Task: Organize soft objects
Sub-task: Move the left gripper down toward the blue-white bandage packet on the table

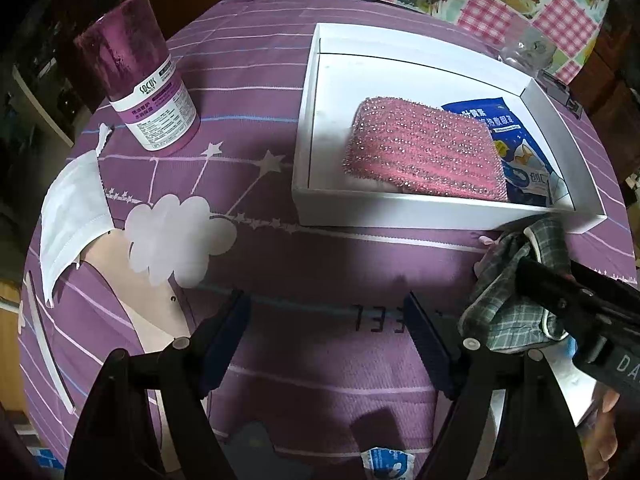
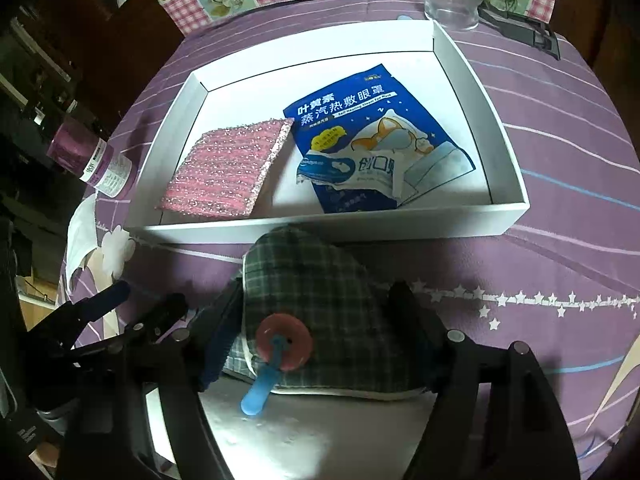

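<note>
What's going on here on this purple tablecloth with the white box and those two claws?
A person is sorting soft things into a white box. A pink sparkly scouring pad and a blue steam eye mask packet already lie inside. The right claw straddles a green plaid fabric piece just outside the box's near wall. The left claw hangs open over bare cloth. A white face mask is still outside the box.
</note>
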`<state>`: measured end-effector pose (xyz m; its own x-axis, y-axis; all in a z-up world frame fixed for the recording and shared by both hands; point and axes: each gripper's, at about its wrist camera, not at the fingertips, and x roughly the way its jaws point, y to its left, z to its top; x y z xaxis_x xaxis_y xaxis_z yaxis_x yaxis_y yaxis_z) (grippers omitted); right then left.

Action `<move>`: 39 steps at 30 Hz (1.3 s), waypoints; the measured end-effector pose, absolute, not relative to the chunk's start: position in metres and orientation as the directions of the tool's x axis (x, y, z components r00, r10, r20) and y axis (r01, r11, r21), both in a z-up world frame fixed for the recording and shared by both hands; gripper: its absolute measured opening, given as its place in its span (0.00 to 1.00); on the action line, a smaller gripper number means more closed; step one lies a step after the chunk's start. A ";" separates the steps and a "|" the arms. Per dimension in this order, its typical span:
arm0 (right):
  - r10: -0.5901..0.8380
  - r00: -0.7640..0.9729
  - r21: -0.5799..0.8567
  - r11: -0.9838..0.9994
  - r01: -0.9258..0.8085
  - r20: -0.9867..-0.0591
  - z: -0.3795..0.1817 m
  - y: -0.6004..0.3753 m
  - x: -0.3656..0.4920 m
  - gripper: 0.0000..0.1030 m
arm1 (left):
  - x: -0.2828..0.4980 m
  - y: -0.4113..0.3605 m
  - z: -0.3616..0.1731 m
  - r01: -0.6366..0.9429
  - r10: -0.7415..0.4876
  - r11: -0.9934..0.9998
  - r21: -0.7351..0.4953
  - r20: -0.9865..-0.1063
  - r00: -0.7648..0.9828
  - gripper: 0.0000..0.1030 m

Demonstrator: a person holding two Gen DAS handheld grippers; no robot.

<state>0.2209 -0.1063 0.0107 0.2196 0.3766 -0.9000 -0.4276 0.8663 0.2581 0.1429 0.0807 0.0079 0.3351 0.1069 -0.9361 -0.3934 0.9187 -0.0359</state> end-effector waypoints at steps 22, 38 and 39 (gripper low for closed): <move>0.448 0.202 0.335 0.842 -0.422 -0.871 0.013 -0.109 0.220 0.48 | 0.148 0.076 0.003 -0.385 0.112 0.922 -0.033 -0.931 0.348 0.77; 0.436 0.226 0.302 0.838 -0.455 -0.871 0.022 -0.107 0.216 0.38 | 0.150 0.074 0.002 -0.376 0.105 0.926 -0.042 -0.927 0.360 0.77; 0.433 0.230 0.298 0.840 -0.454 -0.871 0.023 -0.108 0.216 0.38 | 0.150 0.074 0.003 -0.375 0.102 0.926 -0.045 -0.926 0.363 0.77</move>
<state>0.2156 -0.1077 0.0225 0.2303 0.4335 -0.8712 -0.4542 0.8397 0.2977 0.1498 0.0737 0.0029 0.3633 0.1023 -0.9260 -0.3746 0.9261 -0.0447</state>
